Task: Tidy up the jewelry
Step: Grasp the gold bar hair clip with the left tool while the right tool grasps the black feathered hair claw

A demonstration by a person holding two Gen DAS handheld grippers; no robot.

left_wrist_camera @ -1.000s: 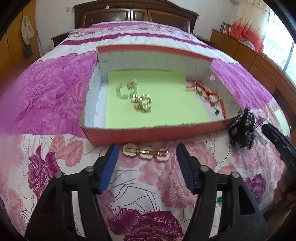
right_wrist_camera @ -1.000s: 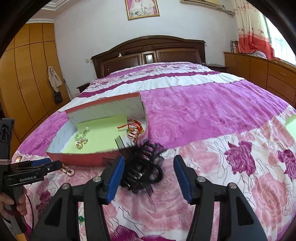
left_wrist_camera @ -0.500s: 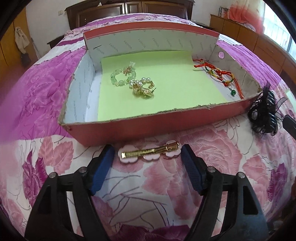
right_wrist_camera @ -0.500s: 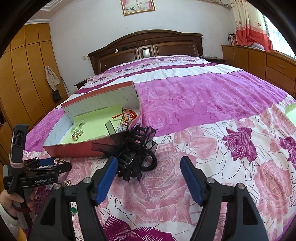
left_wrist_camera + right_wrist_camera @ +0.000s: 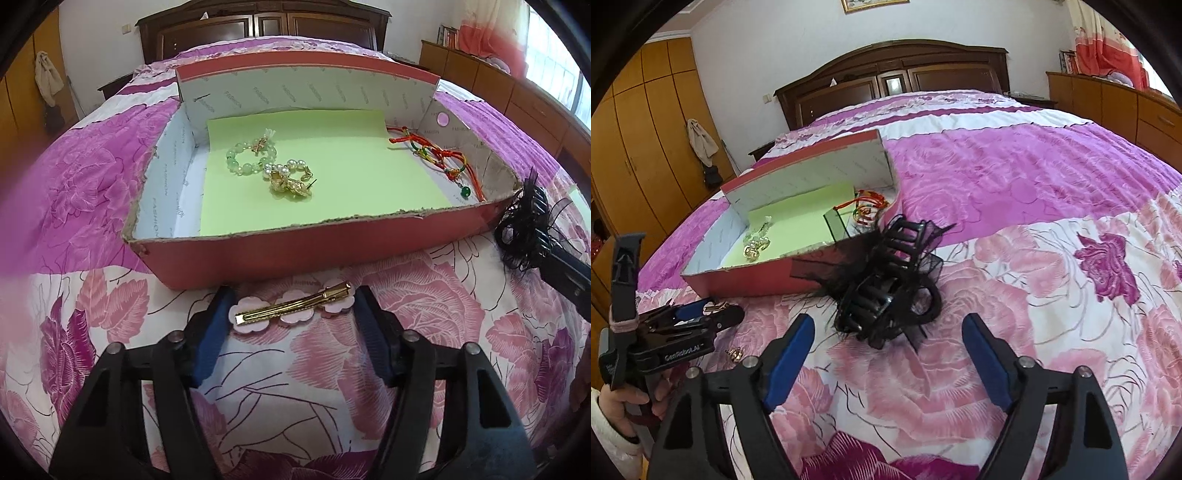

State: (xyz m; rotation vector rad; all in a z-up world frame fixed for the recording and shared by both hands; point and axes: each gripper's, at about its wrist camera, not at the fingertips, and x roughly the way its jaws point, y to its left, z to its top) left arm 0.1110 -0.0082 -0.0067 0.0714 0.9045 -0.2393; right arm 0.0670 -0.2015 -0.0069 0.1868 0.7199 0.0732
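A red cardboard box (image 5: 332, 247) with green paper lining lies on the bed; it also shows in the right wrist view (image 5: 753, 277). Inside are a green bead bracelet (image 5: 247, 157), pearl and gold pieces (image 5: 290, 181) and red cord bracelets (image 5: 439, 153). A gold hair clip with pink flowers (image 5: 293, 308) lies in front of the box, between the open jaws of my left gripper (image 5: 291, 314). A black claw clip with mesh (image 5: 886, 280) lies just ahead of my open right gripper (image 5: 888, 345), which is not touching it.
The bedspread (image 5: 1034, 192) has a pink and purple rose print. A small gold piece (image 5: 735, 354) lies on the bed near the left gripper. A dark wooden headboard (image 5: 894, 74) is at the back, and wooden cabinets (image 5: 1126, 107) at the right.
My left gripper has moved forward and down so its open jaws now flank the gold hair clip. My right gripper has drawn closer to the black claw clip.
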